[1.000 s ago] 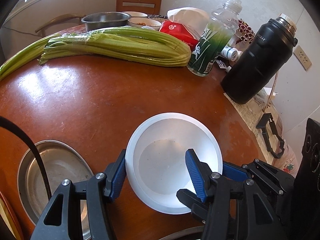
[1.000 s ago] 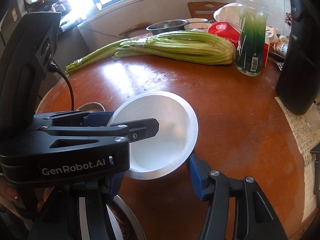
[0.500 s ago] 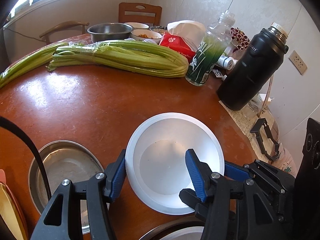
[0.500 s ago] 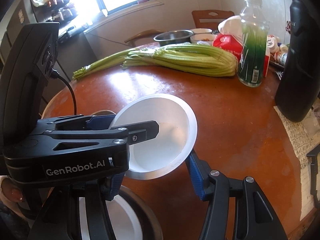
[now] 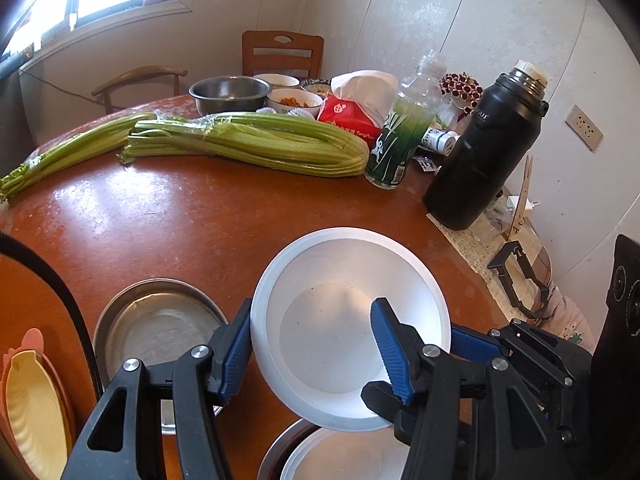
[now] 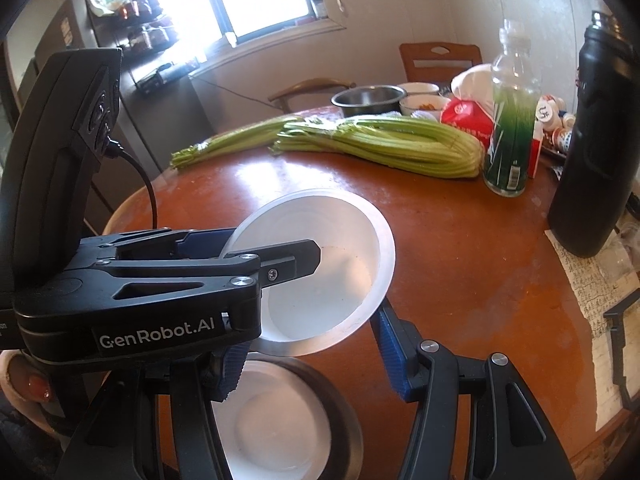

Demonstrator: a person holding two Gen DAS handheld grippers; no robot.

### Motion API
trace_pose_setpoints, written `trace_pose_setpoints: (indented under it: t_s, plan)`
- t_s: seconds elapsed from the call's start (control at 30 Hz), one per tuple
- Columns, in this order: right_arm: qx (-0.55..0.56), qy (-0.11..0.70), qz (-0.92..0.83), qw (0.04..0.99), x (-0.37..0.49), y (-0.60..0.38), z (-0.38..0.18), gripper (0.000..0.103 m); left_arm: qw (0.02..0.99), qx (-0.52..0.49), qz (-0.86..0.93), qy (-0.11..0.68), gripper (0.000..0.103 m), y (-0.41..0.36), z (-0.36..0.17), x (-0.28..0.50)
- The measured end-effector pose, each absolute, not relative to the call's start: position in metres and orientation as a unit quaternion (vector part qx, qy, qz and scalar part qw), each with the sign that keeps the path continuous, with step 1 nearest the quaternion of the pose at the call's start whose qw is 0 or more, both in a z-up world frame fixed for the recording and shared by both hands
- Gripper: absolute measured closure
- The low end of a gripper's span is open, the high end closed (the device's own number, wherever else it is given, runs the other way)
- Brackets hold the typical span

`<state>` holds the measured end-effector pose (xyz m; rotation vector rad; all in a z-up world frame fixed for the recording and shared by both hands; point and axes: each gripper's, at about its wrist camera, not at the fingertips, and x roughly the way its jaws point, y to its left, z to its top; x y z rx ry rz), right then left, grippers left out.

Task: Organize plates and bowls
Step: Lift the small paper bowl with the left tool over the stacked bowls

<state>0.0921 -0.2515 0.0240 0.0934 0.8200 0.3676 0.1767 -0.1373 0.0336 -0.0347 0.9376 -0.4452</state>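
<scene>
A white bowl (image 5: 344,320) is held tilted above the brown round table (image 5: 180,216). My left gripper (image 5: 312,348) is shut on the bowl's rim, one finger inside and one outside; it shows in the right wrist view too (image 6: 332,268). My right gripper (image 6: 312,356) is open just under and beside the bowl, holding nothing. Below, a second white bowl (image 6: 276,420) sits inside a steel dish (image 6: 344,420). An empty steel plate (image 5: 156,328) lies to the left, with yellow and orange leaf-shaped dishes (image 5: 32,408) at the far left.
Celery bundles (image 5: 248,144) lie across the table's far side. Behind them are a steel bowl (image 5: 230,92), food bowls, a red tissue pack (image 5: 352,116), a green bottle (image 5: 404,136) and a black thermos (image 5: 484,152). Chairs stand beyond.
Both grippers have pulled back and risen with the white bowl. The bowl in the steel dish and the leaf-shaped dishes have come into view below.
</scene>
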Motion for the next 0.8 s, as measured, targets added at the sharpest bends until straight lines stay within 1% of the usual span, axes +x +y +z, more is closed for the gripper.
trace_pose_setpoints:
  t_s: [0.3, 0.8]
  plan:
    - [0.043, 0.384, 0.189, 0.903, 0.074, -0.249, 0.036, 0.043, 0.876, -0.015, -0.206, 0.435, 0.046, -0.133, 0.049, 0.155]
    - [0.034, 0.373, 0.197, 0.906, 0.04, -0.244, 0.048, 0.043, 0.882, -0.009, -0.198, 0.427, 0.046, -0.13, 0.058, 0.123]
